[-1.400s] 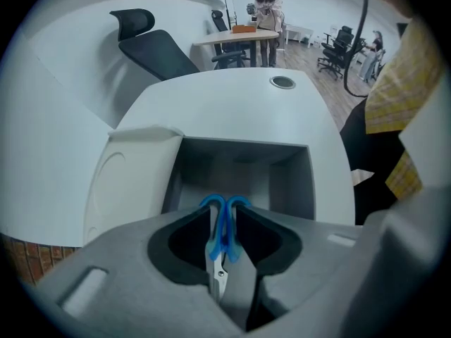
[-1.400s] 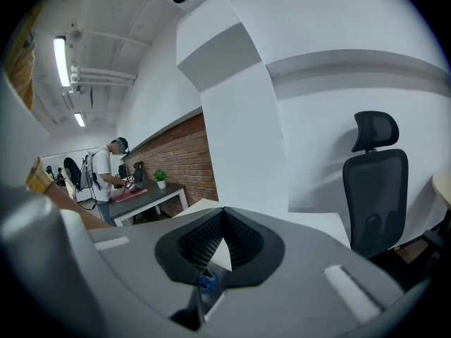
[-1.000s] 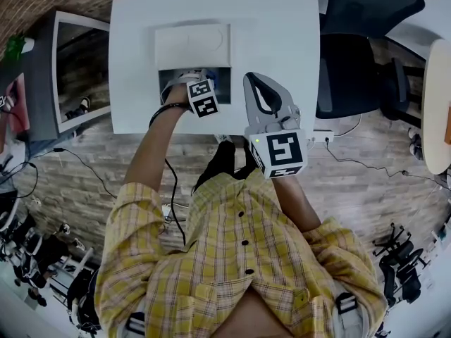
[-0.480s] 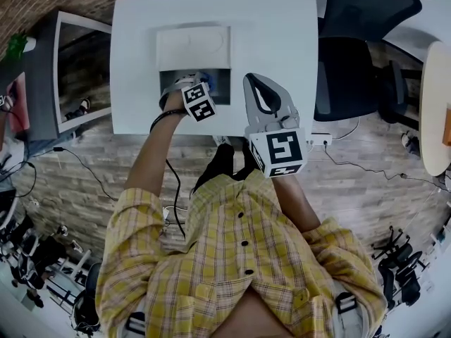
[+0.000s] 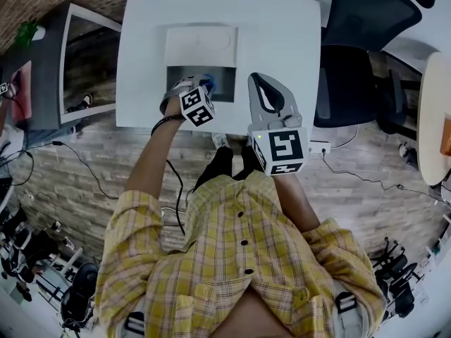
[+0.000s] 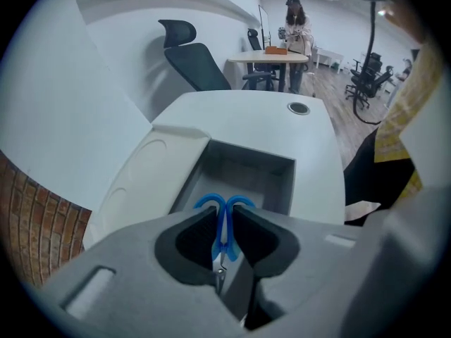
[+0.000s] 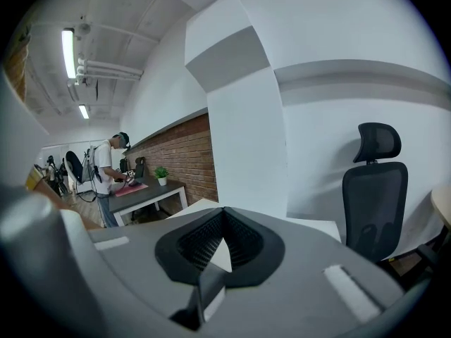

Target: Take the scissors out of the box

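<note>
The box stands on the white table, its white lid folded back on the far side. My left gripper points steeply down over the box's near left part. In the left gripper view it is shut on the blue-handled scissors. Their handle loops stick out past the jaws, above the grey box interior, and the blades run back toward the camera. My right gripper hovers to the right of the box, near the table's front edge. Its jaws are shut with nothing between them.
A black office chair stands right of the table and a dark desk to the left. In the left gripper view a person stands at a far round table. Another person works at a distant desk.
My left gripper has lifted a little and rolled, with the scissors held between its jaws. The right gripper has stayed where it was.
</note>
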`<state>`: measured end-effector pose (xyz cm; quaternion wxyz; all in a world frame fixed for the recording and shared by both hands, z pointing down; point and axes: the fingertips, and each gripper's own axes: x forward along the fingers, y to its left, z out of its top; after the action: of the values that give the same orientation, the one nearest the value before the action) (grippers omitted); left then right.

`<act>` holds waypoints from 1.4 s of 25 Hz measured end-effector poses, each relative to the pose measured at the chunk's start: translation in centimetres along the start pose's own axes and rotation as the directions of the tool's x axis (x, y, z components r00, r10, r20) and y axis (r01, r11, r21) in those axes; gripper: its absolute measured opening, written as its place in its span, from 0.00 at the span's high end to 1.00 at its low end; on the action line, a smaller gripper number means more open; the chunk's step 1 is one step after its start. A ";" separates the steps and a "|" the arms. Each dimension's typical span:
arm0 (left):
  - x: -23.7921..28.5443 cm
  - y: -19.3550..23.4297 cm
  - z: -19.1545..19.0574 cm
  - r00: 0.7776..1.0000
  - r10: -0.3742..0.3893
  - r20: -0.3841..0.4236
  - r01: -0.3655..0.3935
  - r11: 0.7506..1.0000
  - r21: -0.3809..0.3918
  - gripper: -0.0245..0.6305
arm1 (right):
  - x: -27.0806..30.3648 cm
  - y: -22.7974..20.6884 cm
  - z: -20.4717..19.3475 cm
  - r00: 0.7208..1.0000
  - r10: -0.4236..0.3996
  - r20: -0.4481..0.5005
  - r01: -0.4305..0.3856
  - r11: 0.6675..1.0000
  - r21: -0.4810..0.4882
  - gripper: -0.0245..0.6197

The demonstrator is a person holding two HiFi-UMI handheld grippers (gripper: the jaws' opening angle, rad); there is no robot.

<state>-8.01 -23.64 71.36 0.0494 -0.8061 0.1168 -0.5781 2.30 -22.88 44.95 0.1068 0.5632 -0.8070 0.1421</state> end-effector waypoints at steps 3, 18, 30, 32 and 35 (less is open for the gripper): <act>-1.2 0.2 0.6 0.999 0.035 0.031 -0.034 0.999 -0.033 0.85 | -0.5 -0.1 0.1 1.000 -0.004 0.003 0.004 1.000 0.002 0.96; -7.9 1.7 3.2 0.965 0.219 0.146 -0.176 0.949 -0.261 0.85 | -2.3 1.3 2.2 0.999 0.003 0.047 -0.002 1.000 -0.023 0.96; -15.6 2.5 6.0 0.905 0.348 0.244 -0.198 0.853 -0.483 0.84 | -3.9 2.0 4.8 0.994 0.007 0.106 -0.006 1.000 -0.015 0.96; -17.0 2.6 6.4 0.891 0.374 0.256 -0.209 0.840 -0.500 0.84 | -4.2 2.1 5.3 0.993 0.009 0.116 -0.007 1.000 -0.017 0.96; -18.7 2.8 7.1 0.877 0.404 0.261 -0.219 0.819 -0.530 0.84 | -4.6 2.1 6.0 0.992 0.008 0.129 -0.005 1.000 -0.021 0.96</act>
<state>-7.32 -22.12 51.23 -0.0379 -0.8537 0.3792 -0.3549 1.85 -20.30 37.61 0.0598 0.5674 -0.8155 0.0974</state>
